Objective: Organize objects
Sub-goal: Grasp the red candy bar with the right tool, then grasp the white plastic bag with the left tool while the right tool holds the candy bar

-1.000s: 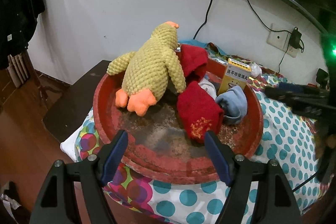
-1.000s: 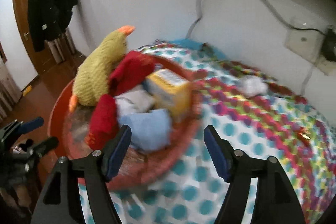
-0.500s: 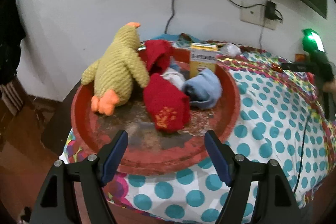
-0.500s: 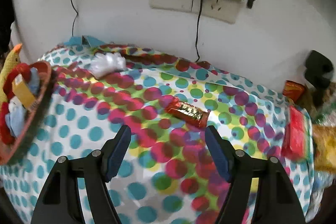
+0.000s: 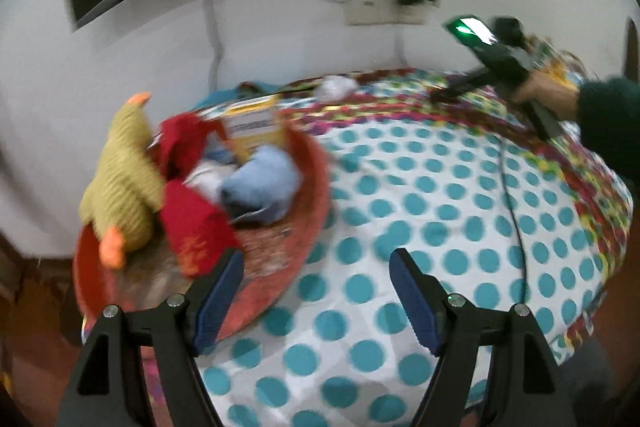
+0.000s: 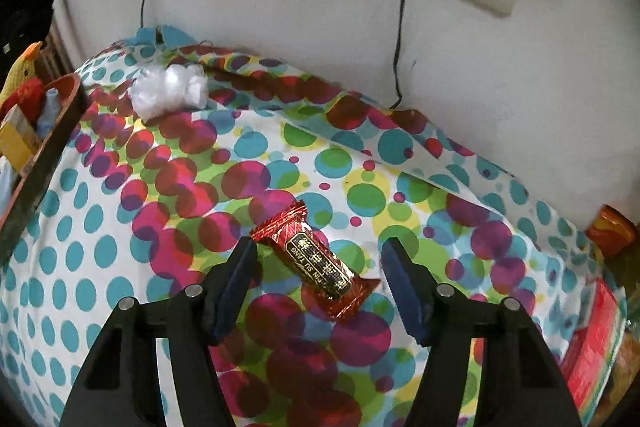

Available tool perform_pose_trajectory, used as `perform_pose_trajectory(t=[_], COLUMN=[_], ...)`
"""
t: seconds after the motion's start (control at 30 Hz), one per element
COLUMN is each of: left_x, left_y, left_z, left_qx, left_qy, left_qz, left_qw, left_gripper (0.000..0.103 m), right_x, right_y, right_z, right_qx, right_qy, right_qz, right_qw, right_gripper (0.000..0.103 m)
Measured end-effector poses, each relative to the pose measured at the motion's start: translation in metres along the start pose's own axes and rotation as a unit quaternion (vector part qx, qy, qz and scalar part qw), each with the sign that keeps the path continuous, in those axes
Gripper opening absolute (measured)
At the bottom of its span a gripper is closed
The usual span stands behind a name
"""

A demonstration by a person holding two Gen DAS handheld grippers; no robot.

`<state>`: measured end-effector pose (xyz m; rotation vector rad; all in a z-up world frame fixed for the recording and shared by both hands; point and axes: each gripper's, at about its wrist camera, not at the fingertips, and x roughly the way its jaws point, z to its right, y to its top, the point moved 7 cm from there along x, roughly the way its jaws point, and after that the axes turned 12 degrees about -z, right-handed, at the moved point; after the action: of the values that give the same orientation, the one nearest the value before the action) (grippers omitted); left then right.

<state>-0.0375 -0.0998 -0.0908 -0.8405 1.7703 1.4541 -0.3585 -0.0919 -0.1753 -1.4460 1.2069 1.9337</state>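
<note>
Right gripper (image 6: 316, 259) jaws were just closing, half open, straddling the red candy wrapper (image 6: 316, 261), pads not touching. Left gripper (image 5: 316, 279) wide open, empty, near the red tray (image 5: 308, 227).

Red candy wrapper (image 6: 316, 261): at lower centre of the right wrist view, a black panel with gold Latin letters, "PIN SU TANG" (the start may be cut off by the fold); the gold Chinese characters beside them are too small to read.
Yellow box (image 5: 256, 133): in the red tray (image 5: 316, 183), a white label with dark print, blurred and unreadable.
</note>
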Motion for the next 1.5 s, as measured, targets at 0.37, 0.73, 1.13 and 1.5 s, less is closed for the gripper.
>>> perform_pose_trajectory(t=[0.37, 0.73, 1.13, 1.5], left_x=[0.024, 0.067, 0.152, 0.229], left_y=[0.051, 0.107, 0.221, 0.262], left_z=[0.052, 0.053, 0.026, -0.002], left_qx=[0.036, -0.028, -0.016, -0.057], left_qy=[-0.048, -0.097, -0.039, -0.020], left_qz=[-0.001, -0.027, -0.073, -0.130], left_qw=[0.9982, 0.9945, 0.9964, 0.9896], left_gripper=[0.077, 0.077, 0.077, 0.077], right_x=[-0.002, -0.017, -0.021, -0.012], right_y=[-0.007, -0.043, -0.054, -0.045], right_z=[-0.014, -0.041, -0.074, -0.088], right_qx=[0.009, 0.073, 0.059, 0.069], right_qy=[0.028, 0.027, 0.018, 0.045], right_qz=[0.034, 0.035, 0.034, 0.038], right_qw=[0.999, 0.996, 0.998, 0.996], right_gripper=[0.021, 0.020, 0.023, 0.026])
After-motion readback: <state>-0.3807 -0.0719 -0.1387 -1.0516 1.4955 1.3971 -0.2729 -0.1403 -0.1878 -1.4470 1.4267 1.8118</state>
